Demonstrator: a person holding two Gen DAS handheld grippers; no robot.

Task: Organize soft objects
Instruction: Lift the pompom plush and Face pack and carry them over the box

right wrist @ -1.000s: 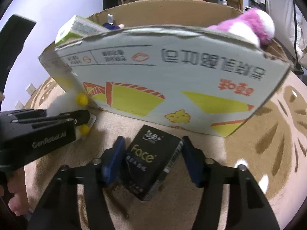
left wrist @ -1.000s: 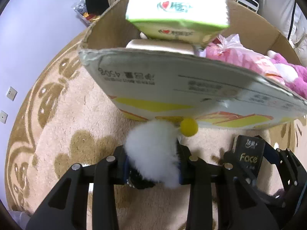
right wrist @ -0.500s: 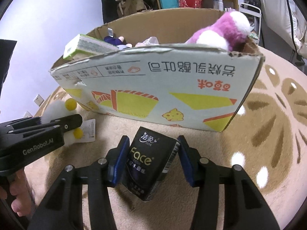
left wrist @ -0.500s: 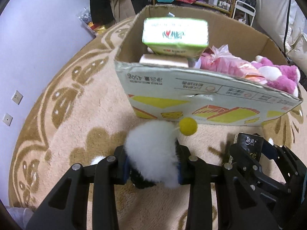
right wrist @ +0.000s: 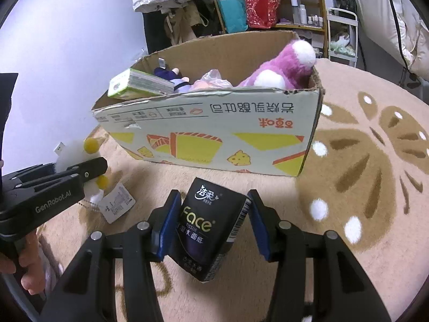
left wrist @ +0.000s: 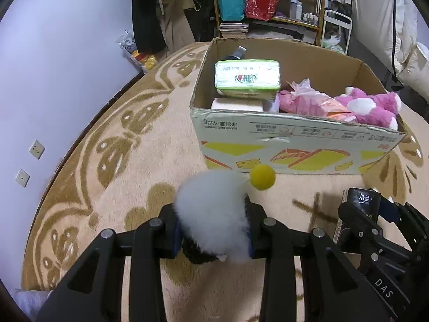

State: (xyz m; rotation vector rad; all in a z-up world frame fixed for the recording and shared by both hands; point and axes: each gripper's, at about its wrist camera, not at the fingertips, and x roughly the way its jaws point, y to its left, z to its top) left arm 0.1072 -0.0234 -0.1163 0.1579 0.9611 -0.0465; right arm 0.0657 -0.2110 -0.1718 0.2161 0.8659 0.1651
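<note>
Jaws on my left gripper [left wrist: 213,230] are pinched nearly closed into a fluffy white plush toy with yellow pom-poms [left wrist: 214,212]; in the right wrist view its paper tag [right wrist: 115,206] hangs free under the fingers. My right gripper [right wrist: 209,225] holds a black soft tissue pack printed "Face" [right wrist: 206,228], blue pads pressing both its sides, at a middling opening. Both loads sit clear of the beige patterned carpet [left wrist: 150,145], short of the open printed cardboard box [left wrist: 295,139]. Box already contains a green-and-white tissue pack [left wrist: 248,76], a pink plush toy [left wrist: 370,108] and a crumpled pink plastic bag [left wrist: 308,100]. Fingers of the person's hand [right wrist: 24,271] visible on the left handle.
</note>
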